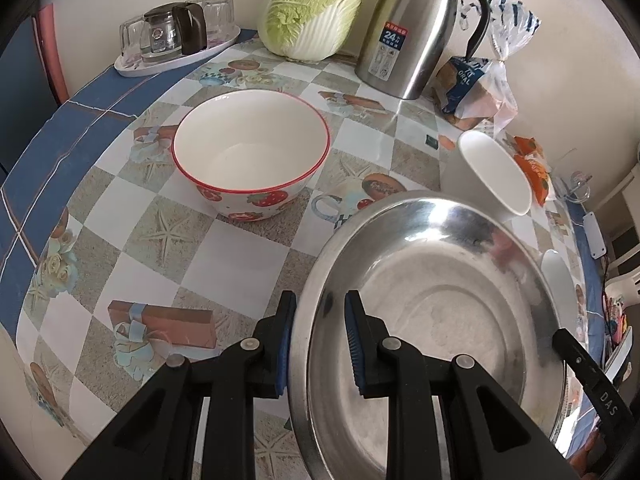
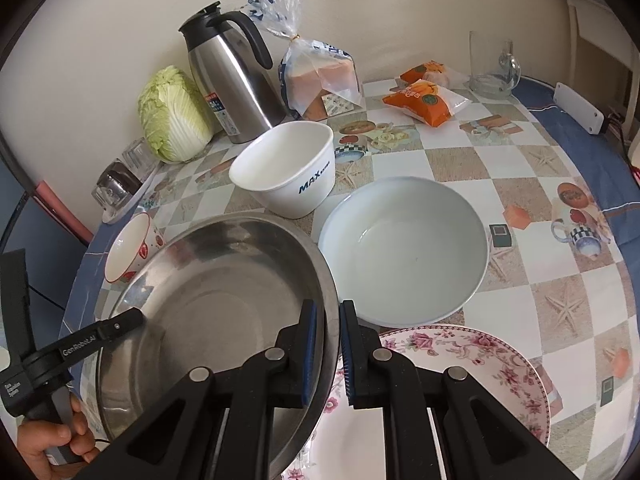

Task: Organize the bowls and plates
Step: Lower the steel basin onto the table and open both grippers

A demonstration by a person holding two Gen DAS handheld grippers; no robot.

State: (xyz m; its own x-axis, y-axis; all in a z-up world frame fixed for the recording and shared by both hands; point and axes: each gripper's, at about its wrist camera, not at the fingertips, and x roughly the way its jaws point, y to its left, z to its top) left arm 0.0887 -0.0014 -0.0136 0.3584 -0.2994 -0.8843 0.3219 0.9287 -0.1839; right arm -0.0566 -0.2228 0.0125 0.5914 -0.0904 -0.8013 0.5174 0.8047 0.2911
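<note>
both hand-held grippers straddle the rim of the steel basin [image 1: 432,300]: the left hand-held gripper [image 1: 320,344] has one blue pad outside the near-left rim and one inside, and the right hand-held gripper [image 2: 328,354] brackets the opposite rim the same way. a sliver of gap shows at the pads in each view, so whether either pair is fully clamped on the metal cannot be told. the basin sits at a tilt over the tabletop [image 1: 224,248], its right edge overlapping the floral plate [image 2: 480,364], with the pale blue bowl [image 2: 404,248] just beside it, the white max bowl [image 2: 288,172] behind, and the strawberry bowl [image 1: 252,152] off to its left.

to do this well, seat both pads deep over the rolled rim before taking weight, since polished steel is likely to slip. squeeze evenly on both sides and keep the basin level. move the two hands together so it does not twist, and clear the floral plate's edge without dragging across it.
</note>
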